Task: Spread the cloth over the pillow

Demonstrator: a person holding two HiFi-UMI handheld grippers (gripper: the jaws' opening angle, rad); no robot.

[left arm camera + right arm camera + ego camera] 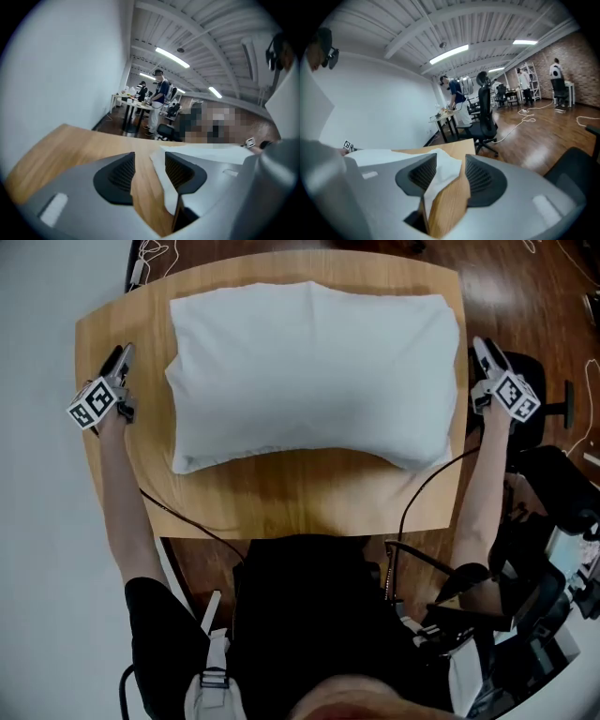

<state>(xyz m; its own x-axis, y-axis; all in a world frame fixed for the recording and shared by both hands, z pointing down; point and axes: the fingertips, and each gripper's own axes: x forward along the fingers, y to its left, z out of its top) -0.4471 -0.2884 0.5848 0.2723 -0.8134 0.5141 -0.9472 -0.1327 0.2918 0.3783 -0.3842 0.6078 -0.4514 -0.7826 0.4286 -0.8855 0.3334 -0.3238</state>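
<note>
Both pairs gape: left tongs (150,158) and right tongs (450,160) each have a cloth (309,371) corner loose between the jaws; I'd back out low and straight, without snagging.

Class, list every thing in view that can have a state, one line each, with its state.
cloth: spread over the pillow
pillow: covered, flat on the table
left gripper: open, cloth corner loose between jaws
right gripper: open, cloth corner loose between jaws

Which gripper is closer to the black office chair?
Right. The right gripper sits at the wooden table's right edge, beside the black office chair; the left gripper is across the white cloth-covered pillow, at the left edge.
</note>
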